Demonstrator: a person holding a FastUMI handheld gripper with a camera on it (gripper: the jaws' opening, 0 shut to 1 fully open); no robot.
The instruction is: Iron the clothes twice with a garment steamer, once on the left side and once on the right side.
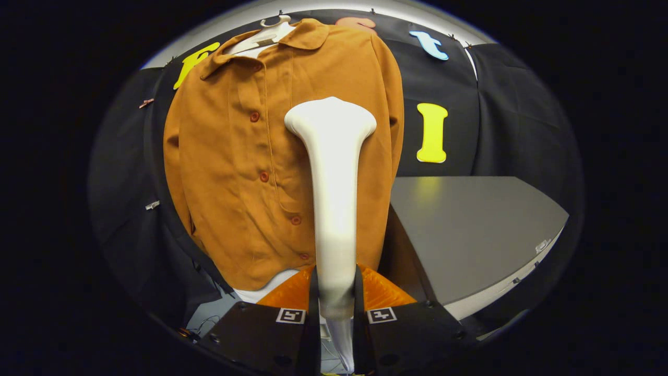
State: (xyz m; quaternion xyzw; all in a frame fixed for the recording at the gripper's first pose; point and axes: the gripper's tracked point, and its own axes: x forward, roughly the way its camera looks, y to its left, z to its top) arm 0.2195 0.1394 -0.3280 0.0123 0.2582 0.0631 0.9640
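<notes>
Rust-orange shirt [245,156]: your garment hangs just beyond the tongs, front facing you, buttoned down the placket, collar at the top.
Hanger [266,34]: pale, showing inside the collar opening, its hook above the shirt's neckline.
Steamer [334,172]: white garment steamer, its slim handle running up from between your fingers and widening into a broad rounded head.
Steamer head: it sits over the chest of the shirt, to the right of the button line; whether it touches the cloth, you cannot tell from here.
Tongs [335,300]: closed on the steamer handle, one finger pressing each side of it, so you are gripping it upright along the line of the fingers.
Buttons: a row of matching buttons runs down the shirt to the left of the steamer.
Counter [469,230]: grey surface beyond and to the right of your fingers, beside the shirt's lower edge.
Shirt hem: it ends just ahead of the fingers on their left, with something pale showing beneath it.
</notes>
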